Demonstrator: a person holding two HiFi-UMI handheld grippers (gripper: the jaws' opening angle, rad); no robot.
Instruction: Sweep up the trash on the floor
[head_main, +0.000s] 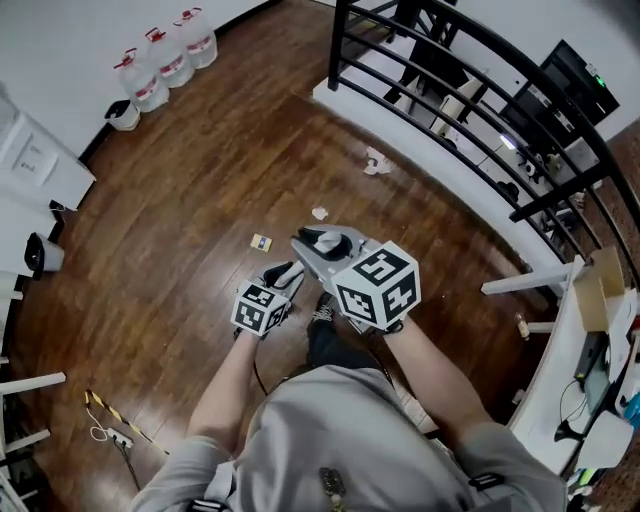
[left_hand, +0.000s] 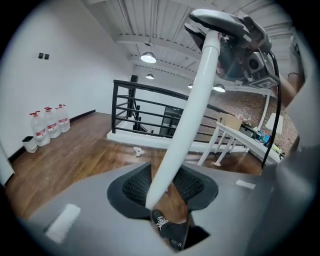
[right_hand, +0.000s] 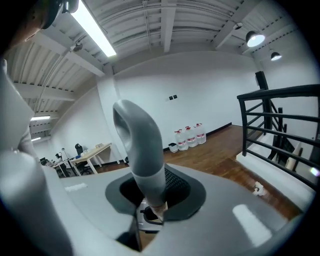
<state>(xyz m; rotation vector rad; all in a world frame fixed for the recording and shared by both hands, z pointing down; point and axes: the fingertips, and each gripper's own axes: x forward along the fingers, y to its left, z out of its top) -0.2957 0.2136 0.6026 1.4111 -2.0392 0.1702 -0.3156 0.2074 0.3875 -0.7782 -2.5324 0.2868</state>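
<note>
One long white handle (left_hand: 192, 107) with a curved grip on top runs between both grippers; its lower end is hidden. My right gripper (right_hand: 150, 210) is shut on the grip (right_hand: 145, 150) just under the bend. Lower down, the shaft passes between the jaws of my left gripper (left_hand: 167, 192), leaning on the left pad with a gap to the right one. In the head view the left gripper (head_main: 285, 275) and right gripper (head_main: 318, 248) sit close together before the person. Trash lies on the wooden floor: crumpled paper (head_main: 376, 162), a small white scrap (head_main: 320, 213) and a little card (head_main: 261, 242).
A black railing (head_main: 470, 90) on a white kerb bounds the floor on the right. Water bottles (head_main: 165, 55) and a small white bin (head_main: 122, 115) stand by the far wall. A white desk (head_main: 590, 330) is at the right, a striped cable (head_main: 110, 420) at lower left.
</note>
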